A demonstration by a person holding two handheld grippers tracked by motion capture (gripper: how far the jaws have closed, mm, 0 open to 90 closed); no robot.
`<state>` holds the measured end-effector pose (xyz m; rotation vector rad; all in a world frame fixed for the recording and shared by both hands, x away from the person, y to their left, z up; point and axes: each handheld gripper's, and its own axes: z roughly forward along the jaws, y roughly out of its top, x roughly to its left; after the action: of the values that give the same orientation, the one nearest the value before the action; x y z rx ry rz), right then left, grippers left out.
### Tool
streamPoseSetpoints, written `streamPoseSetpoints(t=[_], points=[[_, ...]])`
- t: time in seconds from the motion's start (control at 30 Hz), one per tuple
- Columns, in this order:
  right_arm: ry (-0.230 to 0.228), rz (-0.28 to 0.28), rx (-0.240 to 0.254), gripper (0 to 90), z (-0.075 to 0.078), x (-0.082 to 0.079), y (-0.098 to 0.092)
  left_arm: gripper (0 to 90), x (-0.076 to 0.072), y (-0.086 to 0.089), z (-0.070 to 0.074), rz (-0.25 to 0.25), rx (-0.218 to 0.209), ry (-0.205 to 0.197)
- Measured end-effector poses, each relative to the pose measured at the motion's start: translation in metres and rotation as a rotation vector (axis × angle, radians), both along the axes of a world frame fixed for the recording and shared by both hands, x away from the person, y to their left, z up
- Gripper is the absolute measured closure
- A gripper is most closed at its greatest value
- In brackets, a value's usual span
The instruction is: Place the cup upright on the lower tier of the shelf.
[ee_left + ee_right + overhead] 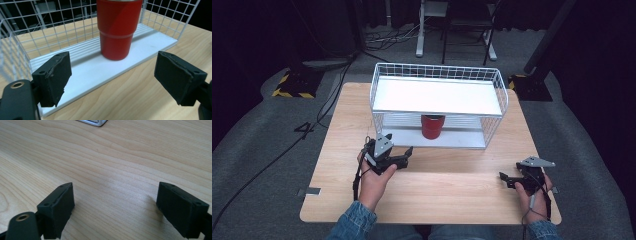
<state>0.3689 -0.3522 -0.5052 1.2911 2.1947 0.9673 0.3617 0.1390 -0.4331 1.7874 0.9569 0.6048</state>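
A red cup (432,126) stands upright on the bottom shelf of a white wire rack (438,75), in the middle of the high view. The rack sits on a wooden table (437,185). The left gripper (406,156) is at the lower left of the cup, just in front of the rack, not touching it. Its jaws stand wide apart with nothing between them. In the left gripper view the cup (117,27) fills the top middle. The right gripper (505,178) rests at the lower right, far from the cup, jaws apart too and holding nothing.
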Motion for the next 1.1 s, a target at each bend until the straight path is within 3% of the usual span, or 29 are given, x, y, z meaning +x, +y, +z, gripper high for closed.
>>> streamPoseSetpoints(t=[0.27, 0.47, 0.63, 0.67, 0.77, 0.9, 1.1], points=[[0.001, 0.000, -0.001, 15.2, 0.000, 0.000, 0.000, 15.0, -0.020, 0.024, 0.007, -0.024, 0.030, 0.013], [0.001, 0.001, -0.001, 15.2, 0.000, 0.000, 0.000, 15.0, -0.030, 0.042, 0.006, -0.045, 0.023, 0.035], [0.003, 0.000, 0.000, 15.2, 0.000, 0.000, 0.000, 15.1, -0.039, 0.053, -0.002, -0.069, 0.050, 0.069], [0.003, 0.000, 0.000, 15.2, 0.000, 0.000, 0.000, 15.1, -0.041, 0.057, -0.006, -0.085, 0.059, 0.092], [0.001, 0.001, -0.001, 15.2, 0.000, 0.000, 0.000, 15.3, -0.042, 0.062, -0.013, -0.106, 0.055, 0.121], [0.001, 0.001, -0.001, 15.2, 0.000, 0.000, 0.000, 15.1, -0.046, 0.071, -0.023, -0.100, 0.045, 0.133], [0.001, 0.000, -0.001, 15.2, 0.000, 0.000, 0.000, 15.2, -0.048, 0.082, -0.040, -0.094, 0.094, 0.190]])
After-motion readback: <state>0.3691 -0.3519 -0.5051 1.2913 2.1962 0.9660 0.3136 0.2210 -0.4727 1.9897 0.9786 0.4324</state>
